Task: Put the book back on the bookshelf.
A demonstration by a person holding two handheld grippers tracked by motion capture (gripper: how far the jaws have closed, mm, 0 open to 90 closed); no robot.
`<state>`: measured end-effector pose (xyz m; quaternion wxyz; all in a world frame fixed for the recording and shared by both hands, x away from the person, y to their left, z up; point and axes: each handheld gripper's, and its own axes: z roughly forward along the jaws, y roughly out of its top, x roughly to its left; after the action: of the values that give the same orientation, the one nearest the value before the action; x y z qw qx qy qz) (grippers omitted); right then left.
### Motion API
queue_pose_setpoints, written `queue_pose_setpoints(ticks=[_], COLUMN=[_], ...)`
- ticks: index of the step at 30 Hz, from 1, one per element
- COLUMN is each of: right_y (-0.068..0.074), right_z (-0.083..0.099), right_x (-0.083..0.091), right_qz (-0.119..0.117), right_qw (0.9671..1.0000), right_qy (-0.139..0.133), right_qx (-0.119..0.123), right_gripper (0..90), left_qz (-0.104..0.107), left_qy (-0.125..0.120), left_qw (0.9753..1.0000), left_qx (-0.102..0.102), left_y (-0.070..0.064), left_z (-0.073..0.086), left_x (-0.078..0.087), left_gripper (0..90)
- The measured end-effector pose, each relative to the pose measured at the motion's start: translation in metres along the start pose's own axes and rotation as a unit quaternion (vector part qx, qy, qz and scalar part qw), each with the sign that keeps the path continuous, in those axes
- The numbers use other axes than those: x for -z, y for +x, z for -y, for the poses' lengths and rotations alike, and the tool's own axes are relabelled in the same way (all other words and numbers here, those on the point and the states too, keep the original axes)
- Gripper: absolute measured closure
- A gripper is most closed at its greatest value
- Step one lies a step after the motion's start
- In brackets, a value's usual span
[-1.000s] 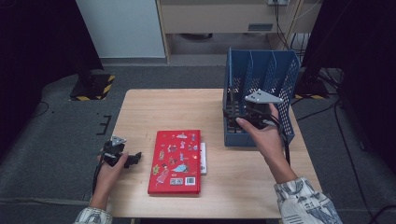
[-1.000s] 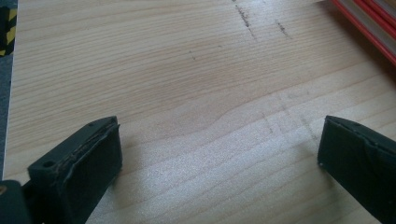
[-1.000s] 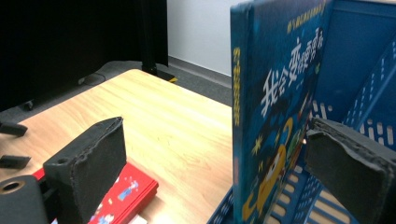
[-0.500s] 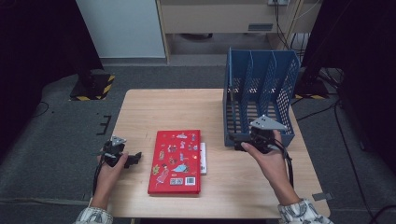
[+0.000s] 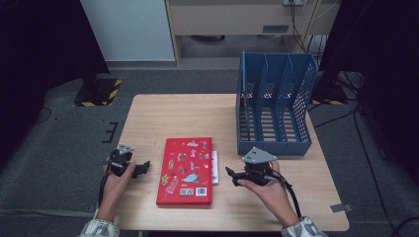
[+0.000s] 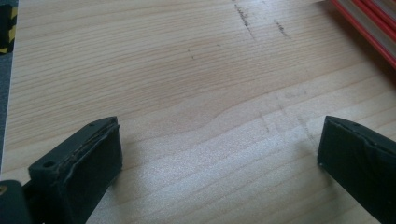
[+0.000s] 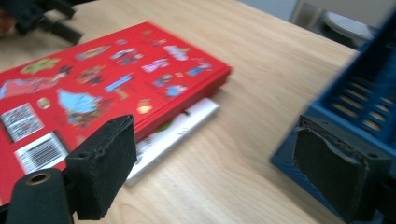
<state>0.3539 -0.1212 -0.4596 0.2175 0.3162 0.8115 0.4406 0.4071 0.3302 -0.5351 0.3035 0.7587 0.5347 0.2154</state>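
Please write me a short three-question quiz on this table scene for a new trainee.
1. True or false: the right tongs are shut on the red book.
2. What lies under the red book, sticking out at its right edge? A) a white book B) a blue folder C) a pen
3. How many slots does the blue file rack have, and is anything in them?

Key
1. False: their jaws stand open beside the book, holding nothing. The left tongs are open as well.
2. A, the white book.
3. Three slots, all empty as far as the high view shows.
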Motion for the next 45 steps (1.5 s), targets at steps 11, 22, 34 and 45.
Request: queue_pose_setpoints(ticks=[11,22,34,45], right_y=[0.029,0.039,0.057,0.060], right_z=[0.009,0.013,0.017,0.016], right_x=[-0.025,-0.033,-0.052,-0.059], right_qz=[-0.062,-0.092,-0.121,-0.130], right_qw=[0.9973,0.9946,0.9896,0.9885], right_qy=[0.038,0.045,0.071,0.072], right_qx=[0.015,0.018,0.030,0.029], right_gripper=[11.3,11.7,10.5,6.9], left_qz=[0.029,0.111,0.142,0.183], left_qy=[-0.082,-0.068,-0.041,-0.031], left_qw=[0.9962,0.9891,0.9869,0.9818], left_qx=[0.008,-0.069,-0.065,-0.039], left_y=[-0.015,-0.072,-0.081,-0.085], left_z=[-0.015,-0.021,-0.020,-0.020], left_x=[0.026,0.027,0.011,0.003], left_gripper=[2.8,3.7,3.6,3.5])
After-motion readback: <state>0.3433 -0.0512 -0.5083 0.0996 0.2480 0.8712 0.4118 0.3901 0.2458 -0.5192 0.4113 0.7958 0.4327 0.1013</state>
